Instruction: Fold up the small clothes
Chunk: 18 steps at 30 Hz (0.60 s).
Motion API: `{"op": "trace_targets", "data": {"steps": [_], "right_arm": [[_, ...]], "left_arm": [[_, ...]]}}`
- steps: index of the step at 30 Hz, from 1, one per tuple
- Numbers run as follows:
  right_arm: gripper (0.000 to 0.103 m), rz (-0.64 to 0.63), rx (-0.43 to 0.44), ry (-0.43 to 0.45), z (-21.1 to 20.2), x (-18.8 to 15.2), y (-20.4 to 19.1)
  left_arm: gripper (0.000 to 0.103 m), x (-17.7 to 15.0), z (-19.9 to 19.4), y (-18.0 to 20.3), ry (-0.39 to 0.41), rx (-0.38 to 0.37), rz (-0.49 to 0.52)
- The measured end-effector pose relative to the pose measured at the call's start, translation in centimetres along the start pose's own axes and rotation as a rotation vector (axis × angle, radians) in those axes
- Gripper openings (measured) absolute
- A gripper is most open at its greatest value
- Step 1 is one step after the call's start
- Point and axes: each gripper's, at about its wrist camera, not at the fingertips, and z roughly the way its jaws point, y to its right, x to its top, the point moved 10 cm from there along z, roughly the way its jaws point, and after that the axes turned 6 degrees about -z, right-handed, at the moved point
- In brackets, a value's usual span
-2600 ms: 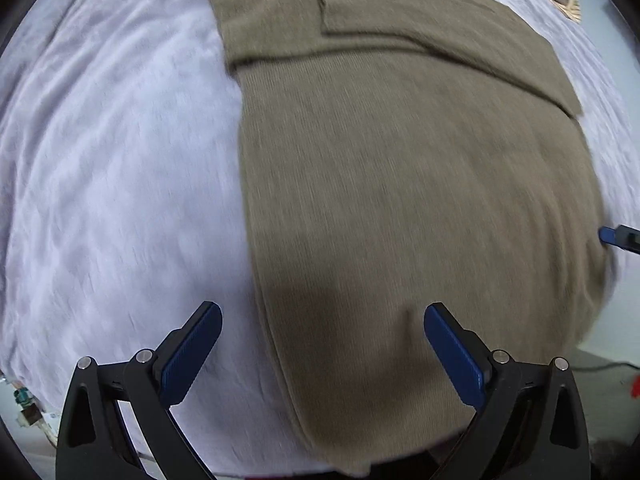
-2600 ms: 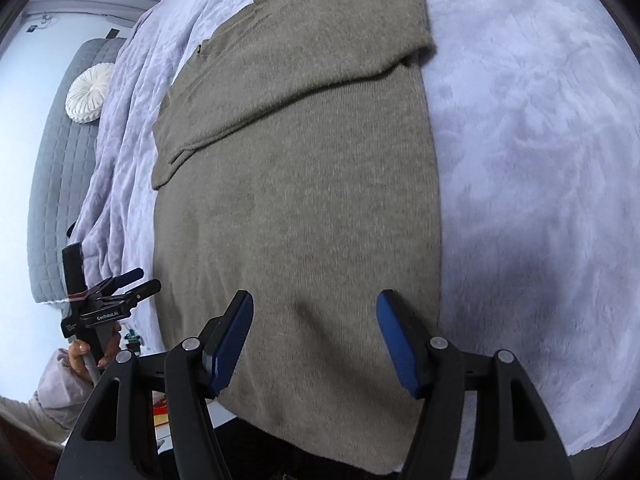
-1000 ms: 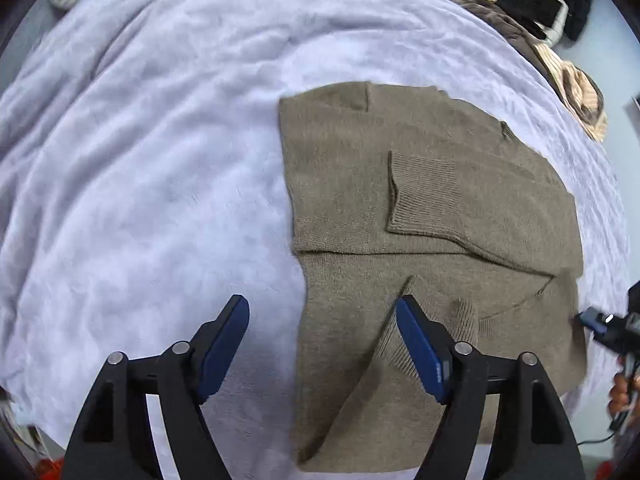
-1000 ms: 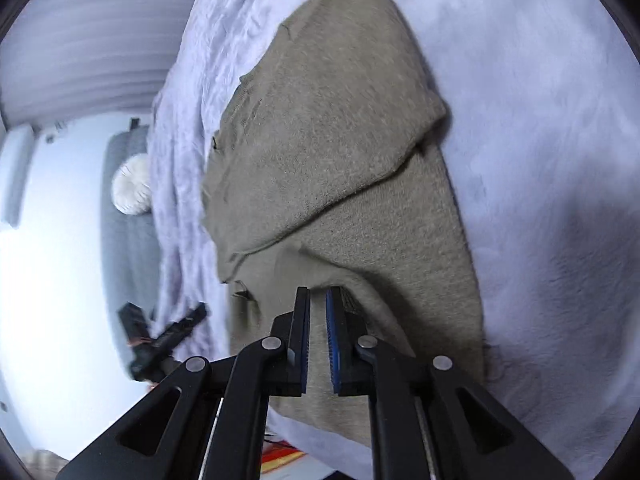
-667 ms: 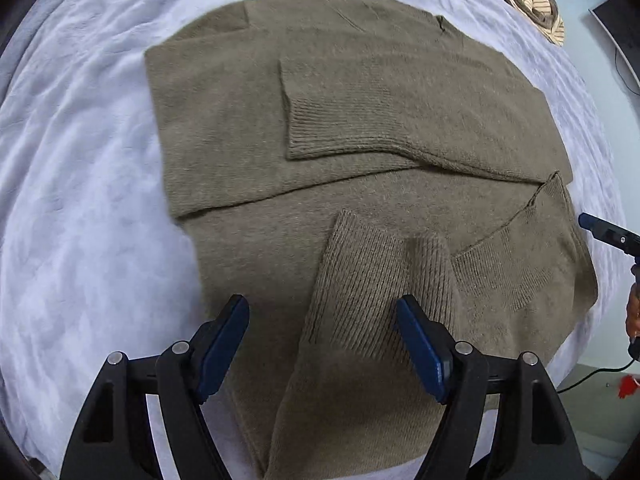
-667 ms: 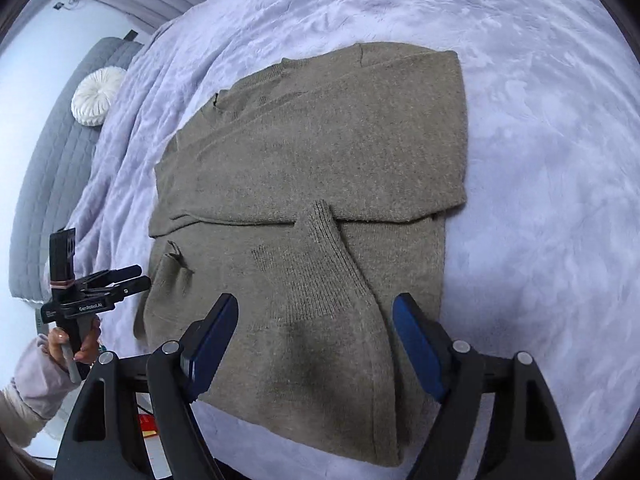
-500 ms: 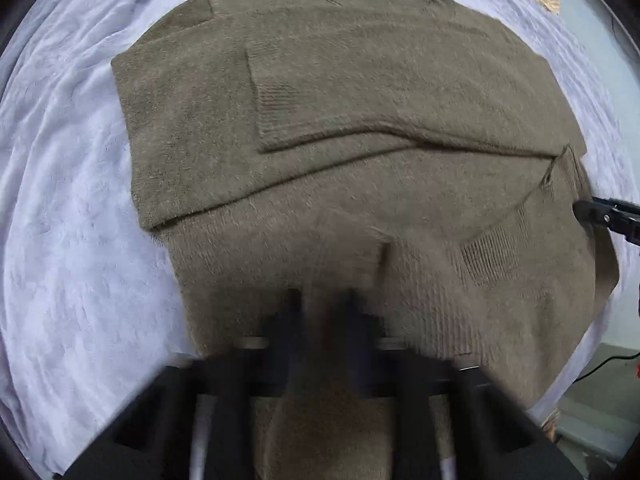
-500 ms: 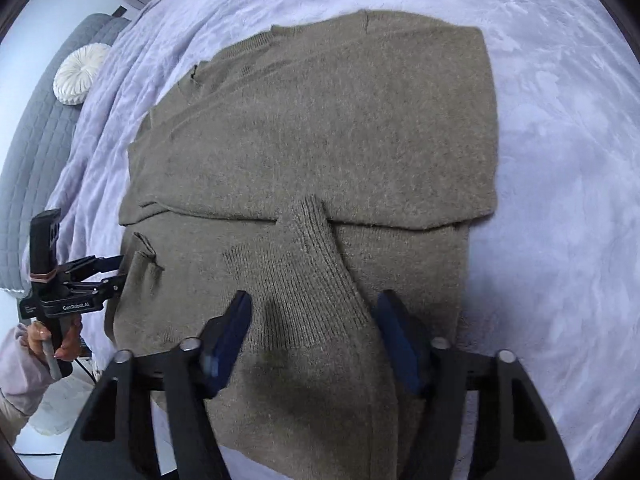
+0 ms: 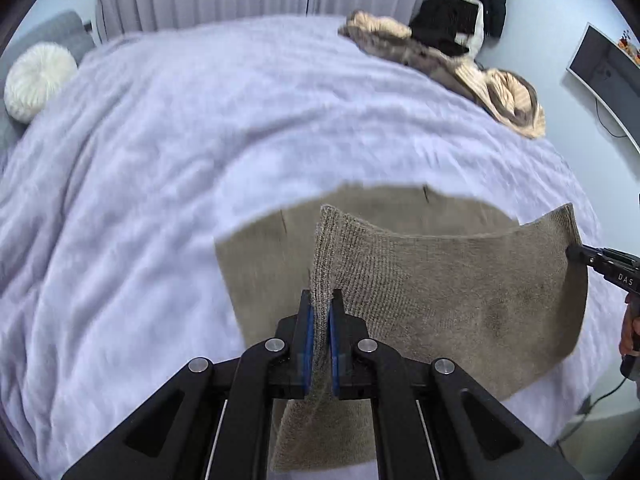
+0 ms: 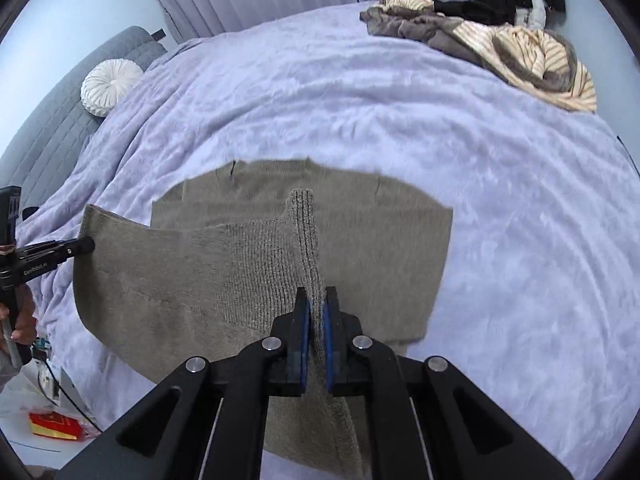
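Note:
An olive-brown knit sweater (image 9: pixel 448 292) lies on a lavender bedspread (image 9: pixel 160 168), its sleeves folded across the body. My left gripper (image 9: pixel 319 308) is shut on the left corner of the ribbed bottom hem and holds it lifted. My right gripper (image 10: pixel 315 304) is shut on the right corner of the same hem. The hem hangs stretched between the two grippers above the upper part of the sweater (image 10: pixel 360 216), whose collar lies farthest from me. Each gripper shows at the edge of the other's view, the right one (image 9: pixel 576 254) and the left one (image 10: pixel 82 246).
A pile of other clothes (image 10: pixel 512 40) lies at the bed's far right corner. A round white cushion (image 10: pixel 108 84) rests against a grey headboard (image 10: pixel 48 120) at the far left. Curtains hang behind the bed. A red packet (image 10: pixel 56 426) lies on the floor.
Both grippers were open over the flat sweater. They have shut on the two hem corners, lifted the hem and carried it toward the collar.

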Motion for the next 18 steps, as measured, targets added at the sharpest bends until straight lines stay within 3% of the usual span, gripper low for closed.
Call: {"op": "trace_targets", "data": {"steps": [2, 6, 10, 13, 14, 15, 16, 17, 18], "right_arm": [[0.006, -0.002, -0.017, 0.014, 1.9, 2.6, 0.2], [0.006, 0.014, -0.065, -0.025, 7.6, 5.2, 2.6], [0.006, 0.044, -0.095, -0.081, 12.6, 4.9, 4.0], [0.006, 0.067, -0.123, -0.139, 15.7, 3.4, 5.3], [0.007, 0.102, -0.11, -0.154, 16.5, 2.8, 5.8], [0.009, 0.136, -0.101, -0.15, 16.6, 2.6, 6.2], [0.021, 0.176, -0.101, -0.14, 16.3, 2.5, 6.8], [0.025, 0.221, -0.098, -0.134, 15.7, 2.4, 7.4], [0.027, 0.255, -0.1, -0.133, 15.0, 2.2, 7.9]], "left_arm": [[0.008, 2.3, 2.5, 0.2, 0.033, 0.029, 0.01], [0.008, 4.0, 9.9, 0.2, -0.004, 0.12, 0.025], [0.008, 2.3, 16.0, -1.6, -0.067, 0.208, 0.006], [0.009, 1.0, 18.4, -3.0, -0.103, 0.264, -0.02], [0.022, 0.8, 18.6, -3.6, -0.105, 0.29, -0.031], [0.049, 0.9, 18.2, -4.5, -0.096, 0.341, -0.043], [0.062, 1.2, 17.3, -5.3, -0.077, 0.383, -0.05], [0.069, 1.6, 16.1, -6.1, -0.049, 0.414, -0.059], [0.069, 1.7, 15.2, -6.6, -0.039, 0.418, -0.067]]}}
